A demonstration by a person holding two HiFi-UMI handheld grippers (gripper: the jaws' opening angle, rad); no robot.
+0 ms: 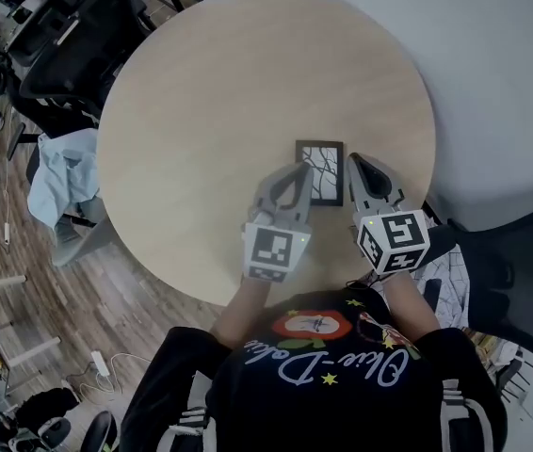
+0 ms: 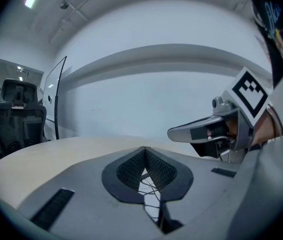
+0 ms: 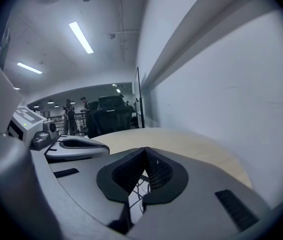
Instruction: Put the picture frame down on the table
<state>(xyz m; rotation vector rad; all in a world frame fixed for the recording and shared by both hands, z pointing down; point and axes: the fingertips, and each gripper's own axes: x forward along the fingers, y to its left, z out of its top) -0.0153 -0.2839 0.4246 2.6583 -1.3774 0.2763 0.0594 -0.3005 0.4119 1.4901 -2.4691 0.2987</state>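
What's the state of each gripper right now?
Left gripper: closed, holding nothing.
Right gripper: closed, holding nothing.

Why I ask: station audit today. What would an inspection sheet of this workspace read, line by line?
Surface: round pale wooden table.
Job's things: picture frame appears to lie flat on the table, near the person's edge.
Clutter: nothing seen on the table.
Grippers: left gripper and right gripper both shut, holding nothing, one on each side of the frame.
Cables: power strip with leads on the floor; nothing seen on the table.
Surroundings: black office chairs, light blue cloth draped over a seat, white wall.
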